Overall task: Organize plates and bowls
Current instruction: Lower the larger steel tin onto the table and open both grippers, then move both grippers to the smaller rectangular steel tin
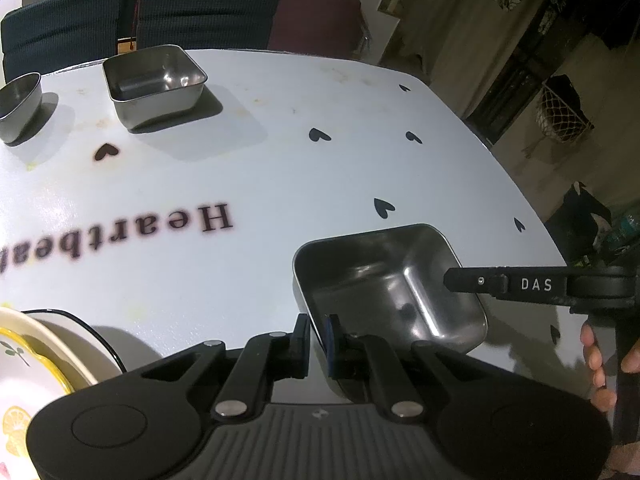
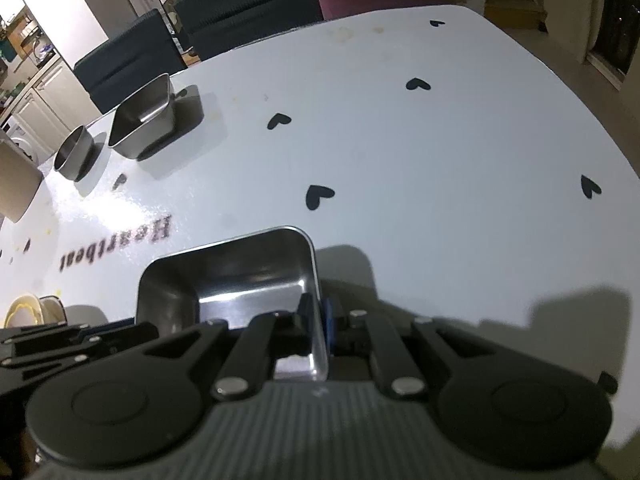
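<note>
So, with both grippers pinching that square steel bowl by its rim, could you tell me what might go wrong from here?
1. The left gripper and right gripper each clamp only a thin wall of the near square steel bowl; smooth metal may slip or tilt.
2. Two grips on one bowl could twist it if the hands move unevenly.
3. The stacked plates sit close beside the left gripper; a leftward swing might knock them.

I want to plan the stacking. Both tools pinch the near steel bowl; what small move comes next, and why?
Probably lift the near square steel bowl slightly: the left tool and right tool each pinch a wall, and the matching square bowl sits empty across the table.
</note>
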The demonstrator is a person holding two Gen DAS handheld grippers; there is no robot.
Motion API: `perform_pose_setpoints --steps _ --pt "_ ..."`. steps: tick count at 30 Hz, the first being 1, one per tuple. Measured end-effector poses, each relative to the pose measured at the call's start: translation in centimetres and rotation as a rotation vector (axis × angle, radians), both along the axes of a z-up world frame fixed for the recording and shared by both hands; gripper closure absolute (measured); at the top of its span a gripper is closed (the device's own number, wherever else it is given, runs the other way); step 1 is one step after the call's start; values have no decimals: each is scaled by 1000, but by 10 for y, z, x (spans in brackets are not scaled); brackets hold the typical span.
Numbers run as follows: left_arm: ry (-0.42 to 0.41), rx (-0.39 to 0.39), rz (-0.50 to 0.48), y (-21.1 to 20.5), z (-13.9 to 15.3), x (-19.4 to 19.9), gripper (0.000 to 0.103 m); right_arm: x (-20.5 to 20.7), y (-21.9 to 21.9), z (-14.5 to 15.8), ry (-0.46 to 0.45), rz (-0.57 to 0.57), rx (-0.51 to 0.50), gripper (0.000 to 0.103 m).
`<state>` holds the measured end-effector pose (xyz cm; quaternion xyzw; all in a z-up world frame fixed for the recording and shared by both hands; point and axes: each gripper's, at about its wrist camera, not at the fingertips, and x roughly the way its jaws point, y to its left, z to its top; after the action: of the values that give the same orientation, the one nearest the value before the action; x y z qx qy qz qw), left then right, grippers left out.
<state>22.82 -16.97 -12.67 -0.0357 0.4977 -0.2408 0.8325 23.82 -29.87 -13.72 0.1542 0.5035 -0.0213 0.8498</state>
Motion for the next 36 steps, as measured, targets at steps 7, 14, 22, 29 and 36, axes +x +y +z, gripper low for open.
perform_pose_setpoints --steps 7,14,22,29,36 --pt "-2 7 4 0 1 -1 74 -5 -1 6 -24 17 -12 91" --pt "-15 1 3 1 7 -3 62 -19 1 22 -70 71 -44 53" --pt "-55 -11 5 6 20 -7 19 -42 -9 37 -98 56 -97 14" --pt "-115 -4 10 17 39 -10 0 -56 -16 48 -151 6 -101 0" --pt "-197 12 57 53 69 3 0 -44 8 67 -228 -30 -105 0"
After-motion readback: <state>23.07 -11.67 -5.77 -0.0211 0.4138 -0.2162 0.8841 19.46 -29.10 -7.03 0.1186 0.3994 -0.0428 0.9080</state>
